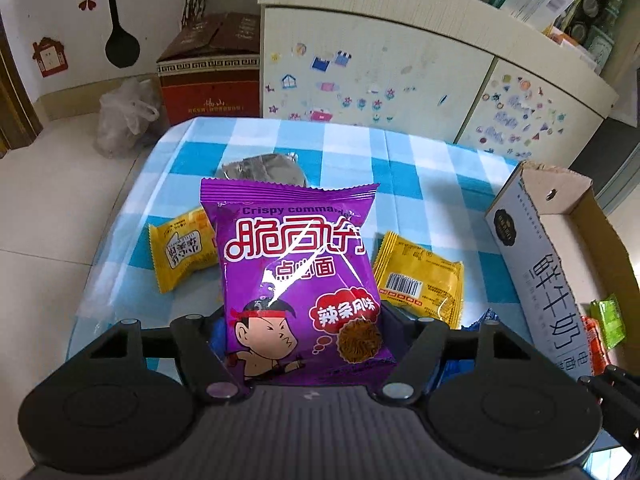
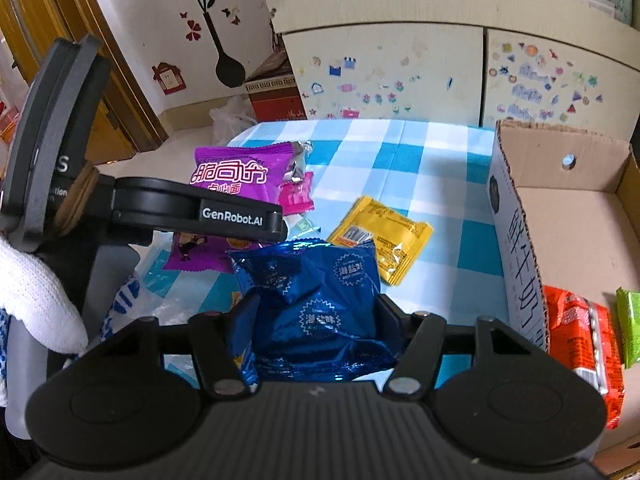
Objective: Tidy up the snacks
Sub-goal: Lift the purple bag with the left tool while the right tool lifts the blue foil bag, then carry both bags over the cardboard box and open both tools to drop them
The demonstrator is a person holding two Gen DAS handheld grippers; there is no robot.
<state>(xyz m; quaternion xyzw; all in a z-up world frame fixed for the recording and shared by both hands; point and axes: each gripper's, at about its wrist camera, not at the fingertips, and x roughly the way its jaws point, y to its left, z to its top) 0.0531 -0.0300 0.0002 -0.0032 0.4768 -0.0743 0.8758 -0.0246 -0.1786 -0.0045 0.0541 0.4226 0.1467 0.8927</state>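
My left gripper [image 1: 302, 336] is shut on a purple noodle-snack packet [image 1: 298, 276] and holds it upright above the checked table; it also shows in the right wrist view [image 2: 232, 176]. My right gripper [image 2: 316, 332] is shut on a crumpled blue snack packet [image 2: 312, 300]. A yellow packet [image 1: 420, 284] lies on the table just right of the purple one, and another yellow packet [image 1: 182, 250] lies to its left. A silver packet [image 1: 264, 168] lies behind. The open cardboard box [image 2: 576, 216] stands at the right with an orange packet [image 2: 580, 344] and a green packet [image 2: 630, 324] inside.
The blue-and-white checked tablecloth [image 1: 400, 184] covers the table. A small pink packet [image 2: 298, 198] lies behind the left gripper. A stickered cabinet [image 1: 380, 72], a red carton [image 1: 210, 88] and a plastic bag [image 1: 124, 116] stand on the floor beyond the table.
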